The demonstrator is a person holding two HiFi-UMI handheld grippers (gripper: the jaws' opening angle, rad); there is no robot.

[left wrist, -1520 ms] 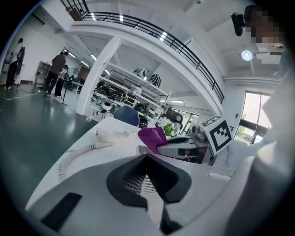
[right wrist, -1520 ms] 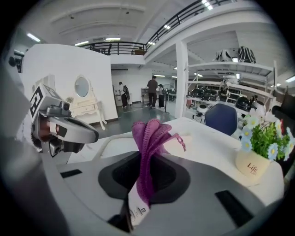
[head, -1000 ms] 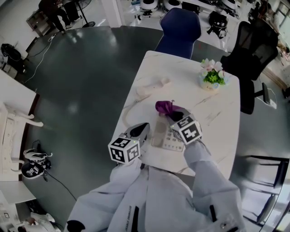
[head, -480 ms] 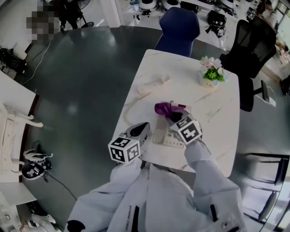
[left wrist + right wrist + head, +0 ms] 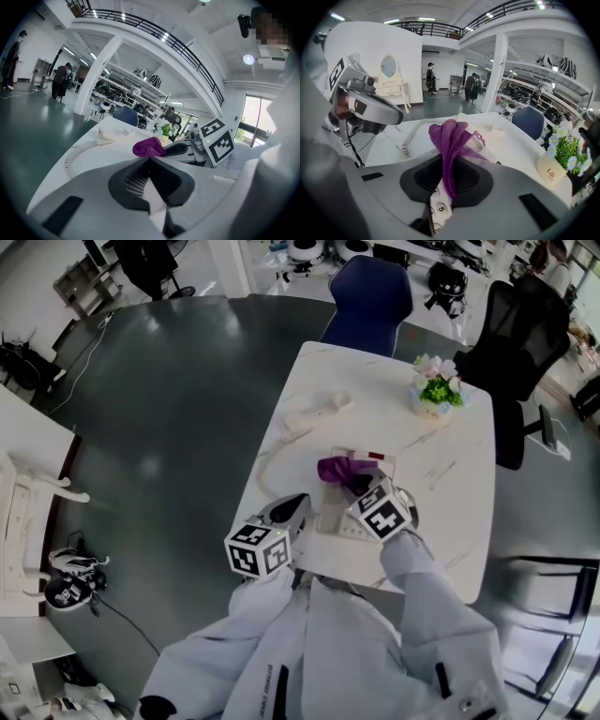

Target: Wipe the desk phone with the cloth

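The right gripper (image 5: pixel 447 185) clamps its fingers on a bunched purple mesh cloth (image 5: pixel 452 133) directly over the keypad of the beige desk phone (image 5: pixel 439 209), which sits near the near edge of the white marble worktop (image 5: pixel 441 474). The left gripper (image 5: pixel 150 177), fingers closed on nothing, hovers at the near left corner. A cream handset (image 5: pixel 314 413) lies by the left edge.
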